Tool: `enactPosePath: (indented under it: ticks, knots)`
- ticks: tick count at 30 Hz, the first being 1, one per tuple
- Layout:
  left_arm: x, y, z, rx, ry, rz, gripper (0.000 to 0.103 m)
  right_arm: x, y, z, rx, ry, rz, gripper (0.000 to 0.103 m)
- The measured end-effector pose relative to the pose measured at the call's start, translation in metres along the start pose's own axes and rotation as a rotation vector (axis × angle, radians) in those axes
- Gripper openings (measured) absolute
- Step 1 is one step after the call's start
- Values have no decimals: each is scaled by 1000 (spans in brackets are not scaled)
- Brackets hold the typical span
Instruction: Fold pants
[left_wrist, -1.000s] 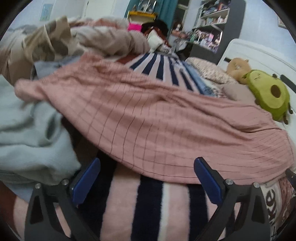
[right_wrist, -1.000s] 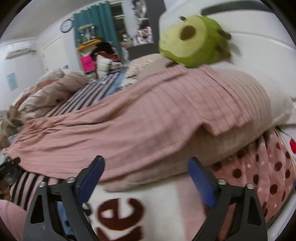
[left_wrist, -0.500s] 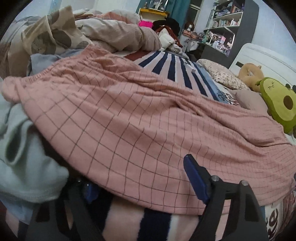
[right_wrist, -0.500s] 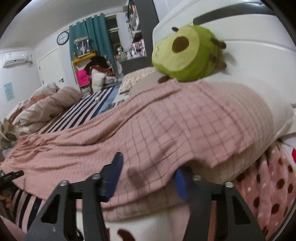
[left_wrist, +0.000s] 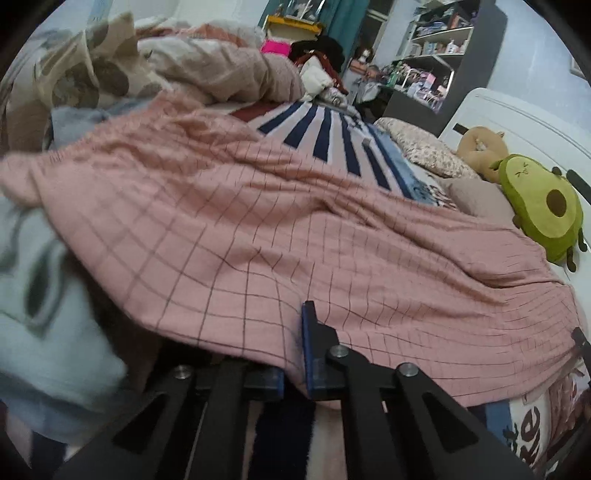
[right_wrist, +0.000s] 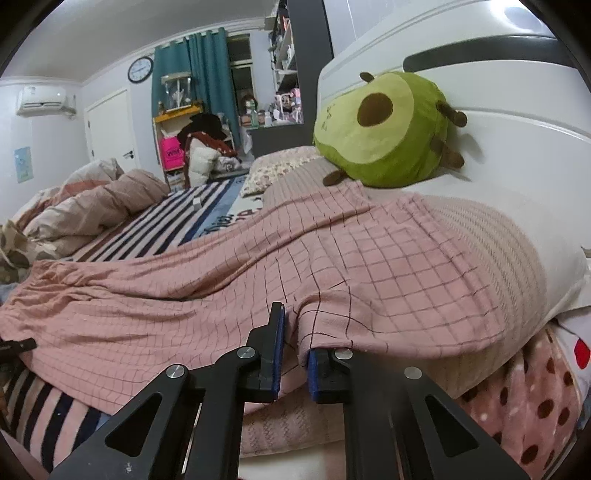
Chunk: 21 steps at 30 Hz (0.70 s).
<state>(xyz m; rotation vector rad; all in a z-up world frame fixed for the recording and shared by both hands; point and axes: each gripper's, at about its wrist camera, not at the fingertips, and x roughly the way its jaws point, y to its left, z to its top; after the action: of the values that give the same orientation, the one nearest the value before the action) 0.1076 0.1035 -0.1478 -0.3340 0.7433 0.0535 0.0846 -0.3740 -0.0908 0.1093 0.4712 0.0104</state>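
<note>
A: From the left wrist, what do you see?

B: The pink pants (left_wrist: 258, 229), soft thin cloth with a dark grid of lines, lie spread across the bed (left_wrist: 325, 136), gathered elastic waist at far left. The left tongs (left_wrist: 295, 373) are pressed together, pinching the near edge of the cloth between blue pads. A fuzzy pale-blue garment (left_wrist: 44, 325) bunches at left; a striped fleece blanket (left_wrist: 332, 133) lies beyond.

A: And the right wrist?

B: The pants (right_wrist: 221, 295) drape from the mattress up over a ribbed beige pillow (right_wrist: 491, 251). The right tongs (right_wrist: 293, 354) are clamped on a fold of the hem, which puckers up between the blue pads. A round plush avocado (right_wrist: 380, 129) leans on the glossy white headboard (right_wrist: 517, 122); a polka-dot fleece (right_wrist: 524, 406) lies lower right.
</note>
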Motion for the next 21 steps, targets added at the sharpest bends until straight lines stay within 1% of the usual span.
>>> enactPosePath:
  ticks: [4, 6, 8, 10, 12, 14, 17, 21]
  knots:
    - [-13, -10, 14, 37, -13, 28, 5, -3, -4, 9, -22, -21, 81, 4]
    - [-20, -21, 24, 83, -23, 57, 5, -5, -8, 15, -17, -35, 127, 4]
    - [-26, -27, 31, 122, -23, 79, 5, -7, -10, 21, -13, -44, 157, 4]
    - [-34, -28, 37, 126, -20, 80, 5, -9, -10, 27, -22, -58, 174, 4]
    - [-40, -28, 41, 150, -21, 89, 5, -7, -10, 36, -18, -43, 208, 4]
    - [-45, -28, 47, 171, -21, 81, 5, -4, -10, 46, -12, -20, 245, 4]
    - [-42, -23, 61, 190, -18, 77, 5, 3, -1, 59, -53, -12, 233, 4]
    - [-30, -21, 79, 205, -17, 55, 5, 20, 17, 75, -116, 6, 212, 4]
